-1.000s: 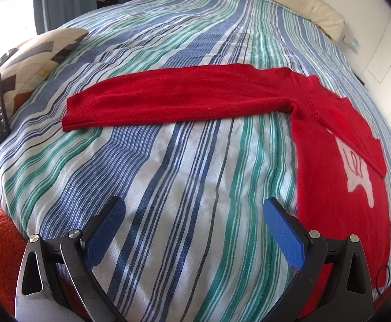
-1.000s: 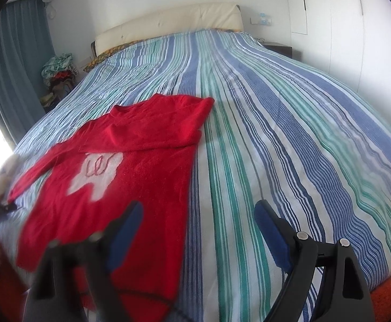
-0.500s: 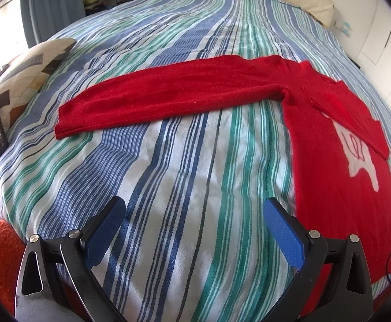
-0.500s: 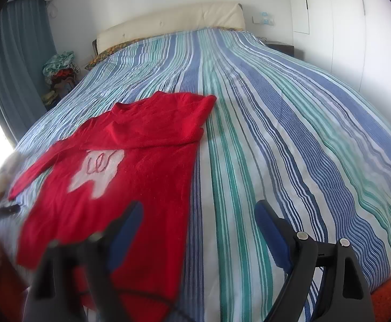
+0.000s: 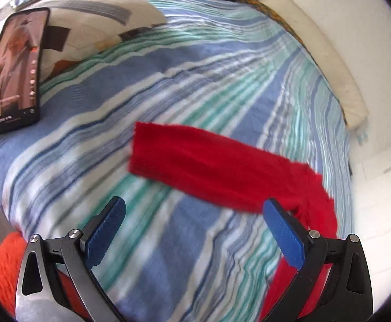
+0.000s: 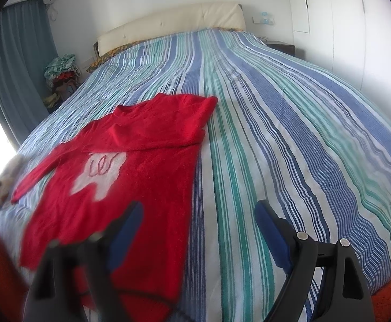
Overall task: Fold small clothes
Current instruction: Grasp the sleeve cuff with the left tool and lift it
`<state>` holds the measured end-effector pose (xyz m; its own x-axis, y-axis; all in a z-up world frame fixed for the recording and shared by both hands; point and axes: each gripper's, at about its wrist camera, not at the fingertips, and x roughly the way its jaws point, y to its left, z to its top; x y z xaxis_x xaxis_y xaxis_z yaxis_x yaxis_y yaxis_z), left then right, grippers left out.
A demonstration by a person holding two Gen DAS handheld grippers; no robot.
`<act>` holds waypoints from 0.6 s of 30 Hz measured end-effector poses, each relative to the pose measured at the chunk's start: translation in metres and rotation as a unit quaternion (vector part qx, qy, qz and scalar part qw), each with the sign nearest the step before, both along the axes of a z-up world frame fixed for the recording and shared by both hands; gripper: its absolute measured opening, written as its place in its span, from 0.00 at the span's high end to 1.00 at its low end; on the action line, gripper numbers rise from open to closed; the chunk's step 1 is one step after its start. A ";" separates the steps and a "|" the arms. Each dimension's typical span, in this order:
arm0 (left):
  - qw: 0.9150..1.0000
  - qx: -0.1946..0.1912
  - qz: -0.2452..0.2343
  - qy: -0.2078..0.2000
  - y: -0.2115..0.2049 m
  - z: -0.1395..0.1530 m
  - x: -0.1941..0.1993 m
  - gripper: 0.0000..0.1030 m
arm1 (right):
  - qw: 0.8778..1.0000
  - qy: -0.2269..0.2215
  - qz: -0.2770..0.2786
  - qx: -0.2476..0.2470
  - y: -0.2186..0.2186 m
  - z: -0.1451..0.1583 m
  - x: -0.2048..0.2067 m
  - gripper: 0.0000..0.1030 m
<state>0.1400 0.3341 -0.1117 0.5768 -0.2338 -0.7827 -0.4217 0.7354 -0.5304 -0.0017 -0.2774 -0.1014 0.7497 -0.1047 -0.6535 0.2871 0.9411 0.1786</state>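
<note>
In the left wrist view, a phone (image 5: 15, 69) with a lit screen stands at the upper left of the frame, leaning against a patterned pillow (image 5: 88, 16). Below it, at the lower left edge, a patch of orange fabric (image 5: 3, 263) shows beside the bed. The striped bedspread (image 5: 195, 86), in blue, green and white, fills the middle of the frame. The left gripper (image 5: 195, 230) sits at the bottom centre with its blue pads set wide apart and nothing between them but bedspread. Just above and to the right of centre, one sleeve (image 5: 208, 166) of the red sweater lies flat across the stripes, its cuff end pointing toward frame left; the sleeve runs down to the right and passes behind the right-hand finger. A cream headboard (image 5: 329, 61) curves along the upper right. This view is blurred.

In the right wrist view, a grey-blue curtain (image 6: 18, 61) hangs at the far left. The red sweater (image 6: 141, 187) lies flat on the left half of the bedspread (image 6: 289, 139), a white motif (image 6: 99, 174) on its chest and one sleeve folded across the top. The right gripper (image 6: 199, 224) is at the bottom centre, its jaws wide apart and empty, the left finger over the sweater's hem, the right over bare stripes.
</note>
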 end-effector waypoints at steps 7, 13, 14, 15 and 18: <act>0.996 0.013 0.008 0.090 0.037 -0.048 0.049 0.12 | 1.000 -0.006 -0.007 0.014 -0.004 0.001 -0.001 0.18; 0.993 0.057 -0.022 0.104 0.008 -0.043 0.081 0.94 | 1.000 -0.004 -0.007 0.016 -0.004 0.001 0.000 0.18; 0.993 0.067 -0.020 0.091 0.002 -0.029 0.085 0.95 | 1.000 -0.004 -0.006 0.017 -0.003 0.001 0.000 0.18; 0.994 0.072 -0.025 0.072 -0.006 -0.012 0.090 0.95 | 1.000 -0.005 -0.005 0.017 -0.003 0.001 0.000 0.18; 0.990 0.109 -0.087 -0.001 -0.054 0.057 0.119 0.95 | 1.000 -0.008 0.000 0.019 -0.001 0.002 0.000 0.18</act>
